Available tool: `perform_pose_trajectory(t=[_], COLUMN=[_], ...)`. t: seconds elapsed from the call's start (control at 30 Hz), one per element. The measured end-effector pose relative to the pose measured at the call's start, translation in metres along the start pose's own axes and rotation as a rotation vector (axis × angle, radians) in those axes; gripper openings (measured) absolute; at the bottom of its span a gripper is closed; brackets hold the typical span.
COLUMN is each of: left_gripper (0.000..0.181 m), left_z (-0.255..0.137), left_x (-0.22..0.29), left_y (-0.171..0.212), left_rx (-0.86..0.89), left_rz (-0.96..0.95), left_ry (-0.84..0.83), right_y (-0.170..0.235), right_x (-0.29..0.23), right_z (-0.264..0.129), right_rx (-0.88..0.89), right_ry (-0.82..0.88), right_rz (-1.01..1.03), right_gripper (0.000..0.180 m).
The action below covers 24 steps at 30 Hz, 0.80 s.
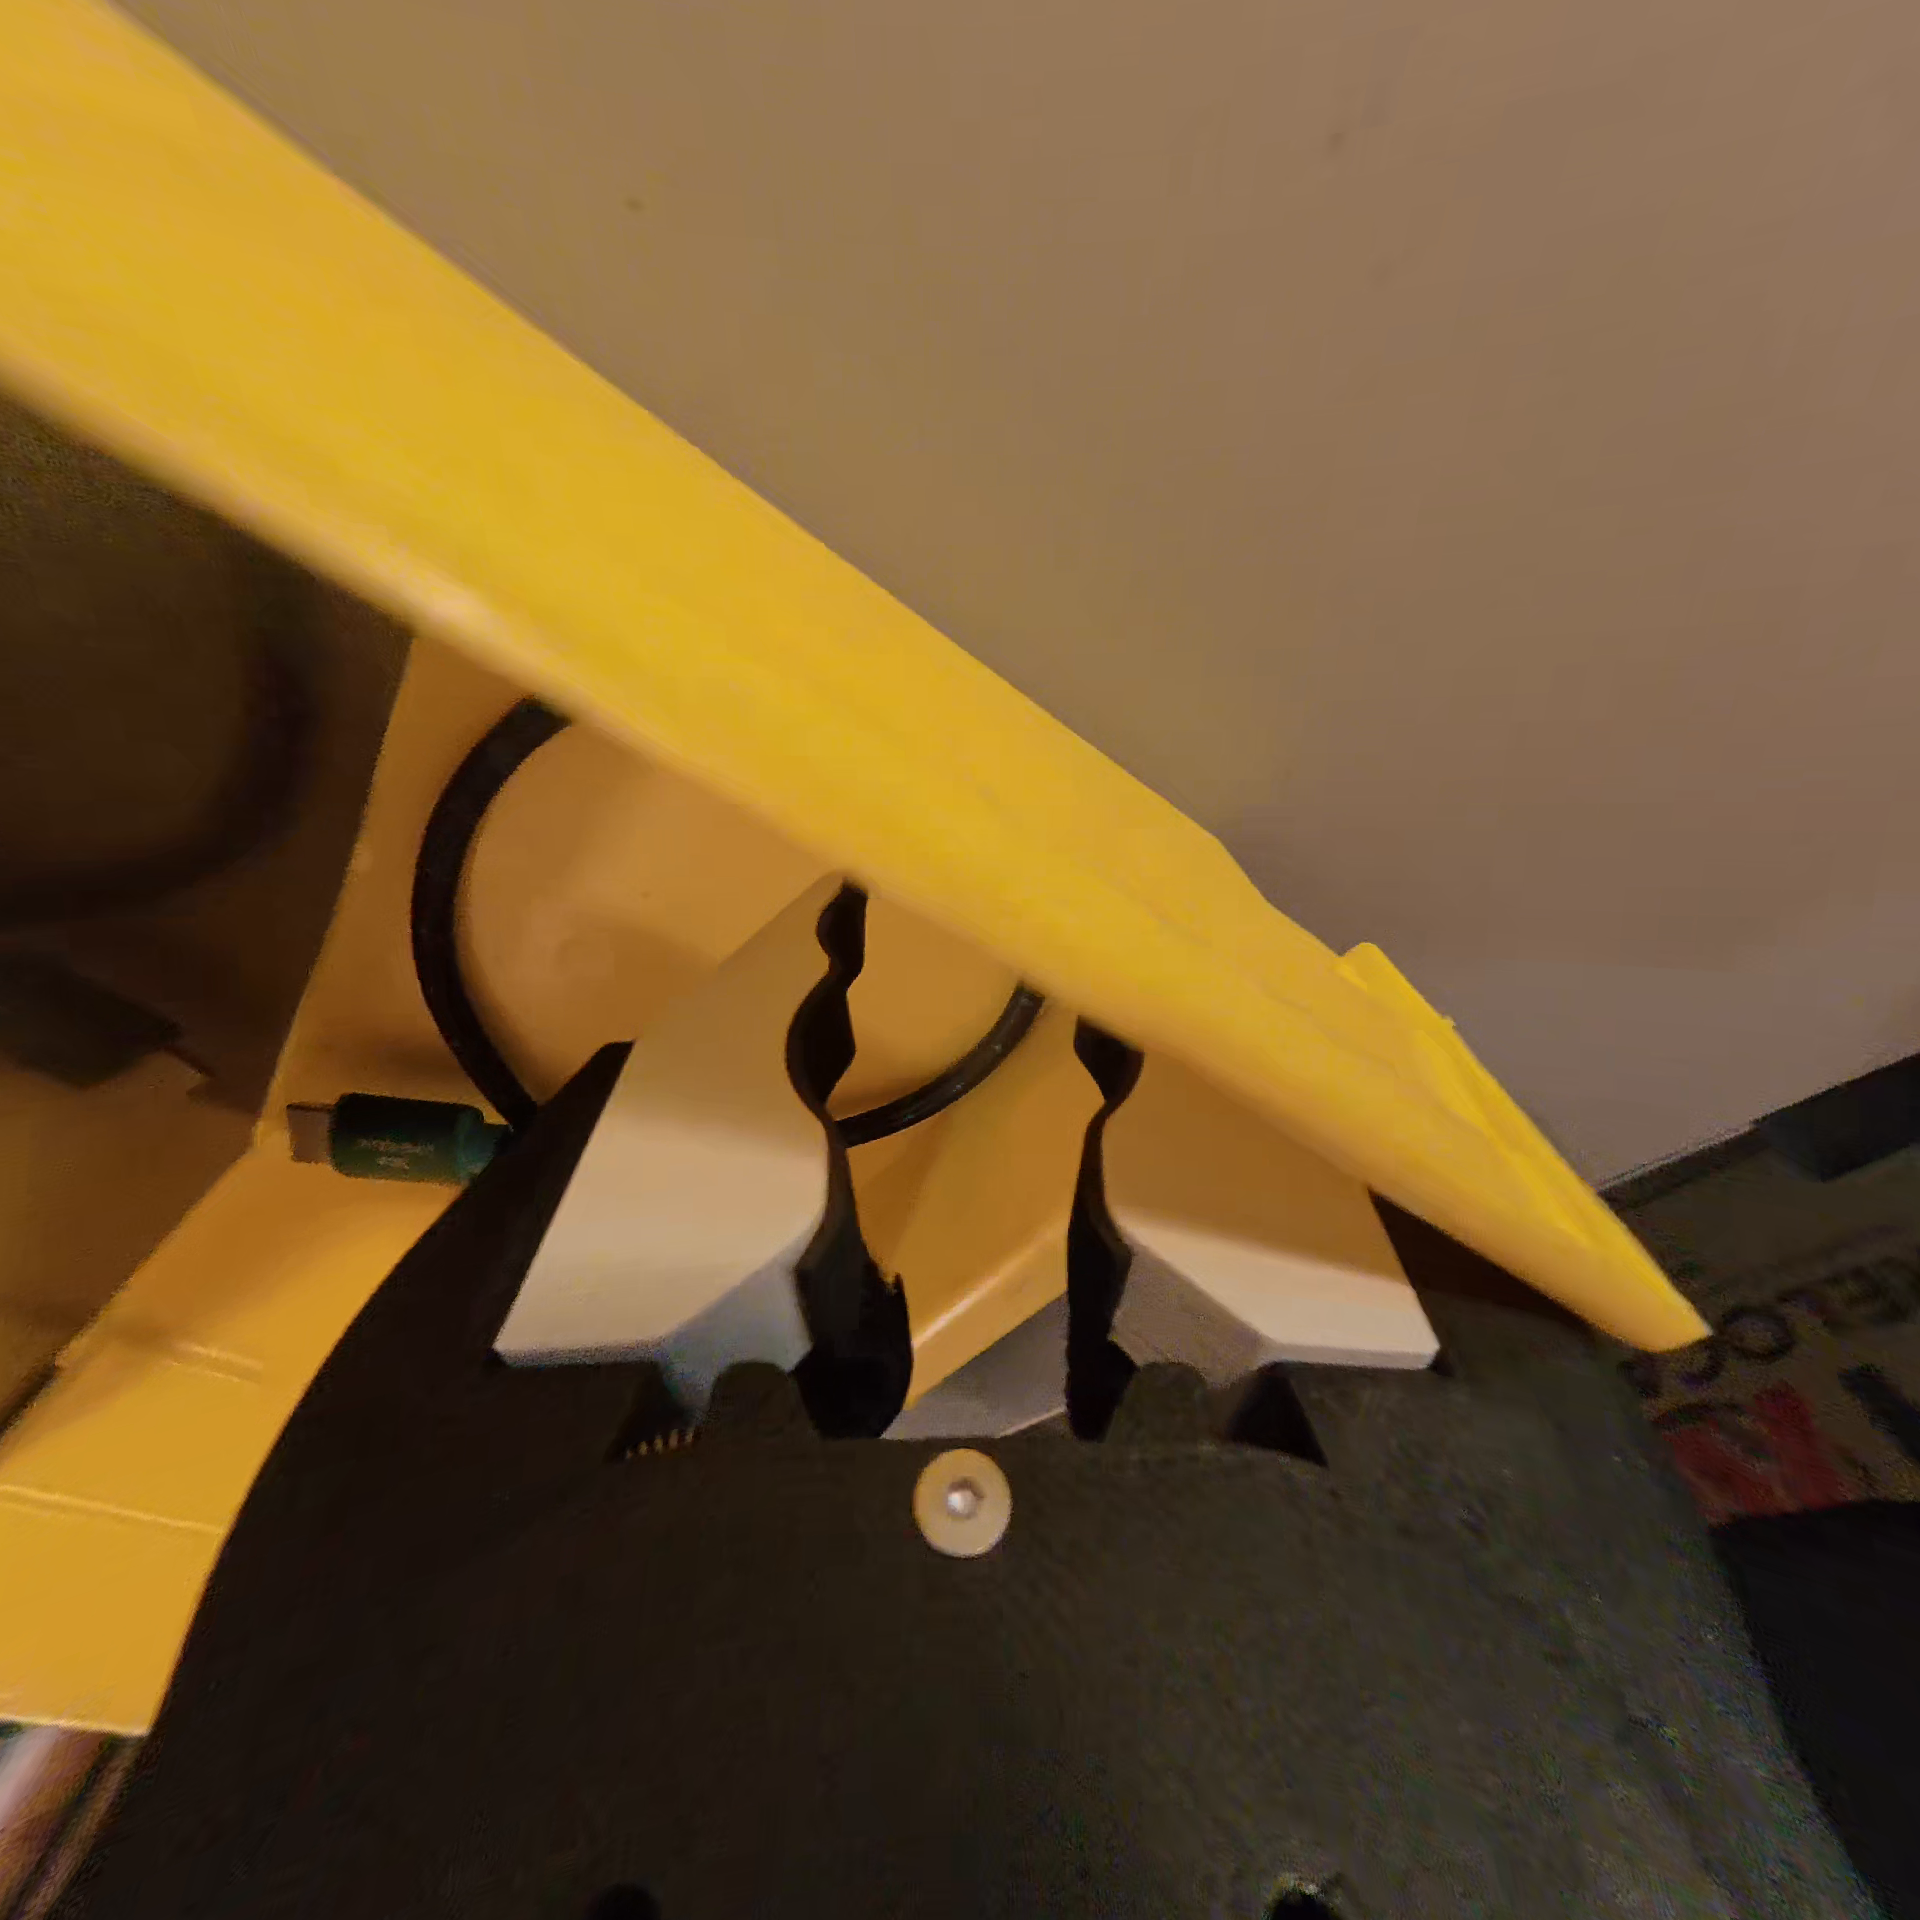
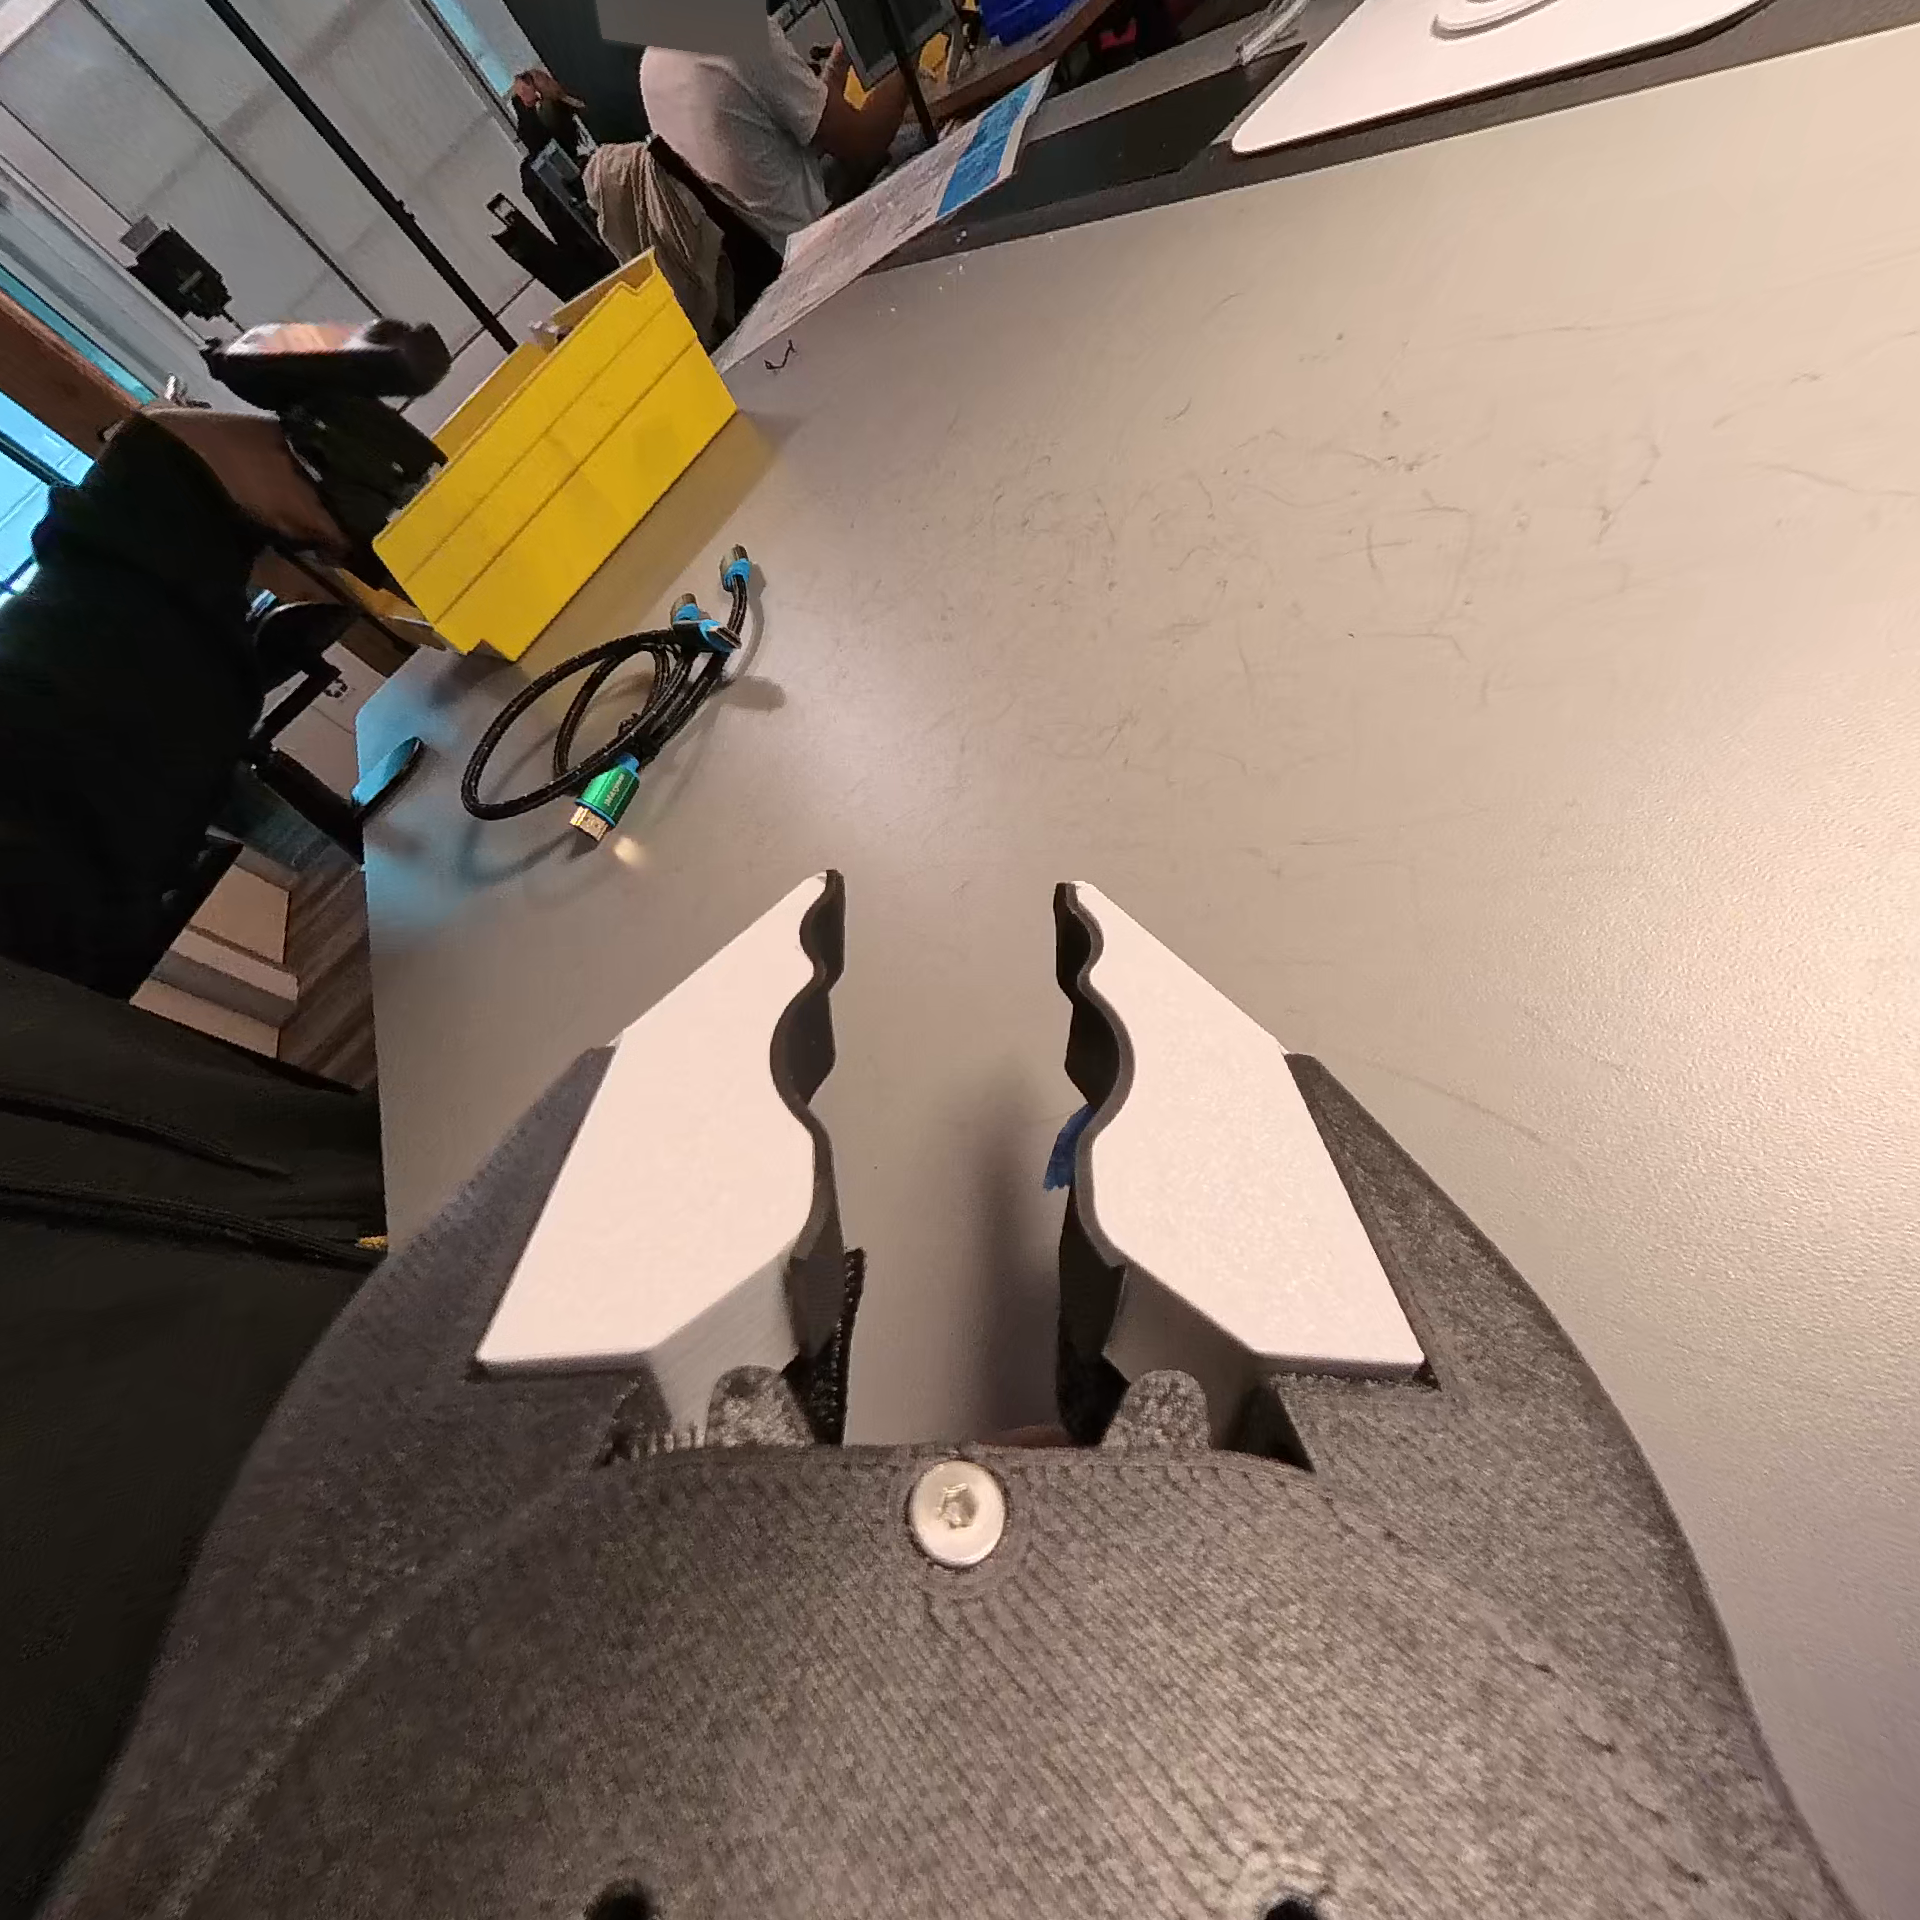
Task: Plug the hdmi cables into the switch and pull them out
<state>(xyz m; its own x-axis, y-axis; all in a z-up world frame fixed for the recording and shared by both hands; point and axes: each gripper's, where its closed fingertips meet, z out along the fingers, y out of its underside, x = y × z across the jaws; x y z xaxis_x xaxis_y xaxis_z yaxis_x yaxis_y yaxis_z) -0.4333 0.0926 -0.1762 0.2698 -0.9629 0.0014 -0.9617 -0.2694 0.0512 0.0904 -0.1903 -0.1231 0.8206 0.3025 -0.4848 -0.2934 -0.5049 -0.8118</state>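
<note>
In the left wrist view my left gripper is open inside a yellow bin. A black cable with a dark green plug lies on the bin floor; its loop runs behind my left finger and across the gap, ungripped. In the right wrist view my right gripper is open and empty, low over the grey table. Ahead to the left lie coiled black HDMI cables with blue plugs and a green plug. The left gripper reaches into the yellow bin. No switch is clearly visible.
The table's left edge is close to the cables, with blue tape on it. A white mat and papers lie at the far side. A person sits beyond the table. A dark blurred object sits left of the bin. Some 60 centimeters of space lies between my two pairs of fingers.
</note>
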Motion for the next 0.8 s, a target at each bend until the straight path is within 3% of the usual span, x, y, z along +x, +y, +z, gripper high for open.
perform_pose_trajectory(t=[0.23, 0.33, 0.6, 0.8], left_gripper=[0.006, 0.006, 0.006, 0.005], left_z=[0.000, -0.007, -0.097, -0.179], left_x=[0.004, 0.005, -0.004, 0.019], left_y=[-0.005, -0.006, -0.005, -0.015], left_rx=[0.018, 0.131, 0.650, 0.933], left_rz=[0.018, -0.008, -0.106, -0.030], left_ry=[0.036, 0.066, 0.072, 0.024], right_y=[0.002, 0.001, 0.002, 0.002], right_x=[-0.001, -0.002, -0.002, -0.001], right_z=[0.001, 0.001, 0.001, 0.001], right_rx=[-0.010, -0.008, -0.010, -0.012], right_ry=[0.013, 0.009, 0.008, 0.000], right_rz=[-0.026, -0.025, -0.029, -0.011], right_gripper=[0.042, 0.042, 0.042, 0.042])
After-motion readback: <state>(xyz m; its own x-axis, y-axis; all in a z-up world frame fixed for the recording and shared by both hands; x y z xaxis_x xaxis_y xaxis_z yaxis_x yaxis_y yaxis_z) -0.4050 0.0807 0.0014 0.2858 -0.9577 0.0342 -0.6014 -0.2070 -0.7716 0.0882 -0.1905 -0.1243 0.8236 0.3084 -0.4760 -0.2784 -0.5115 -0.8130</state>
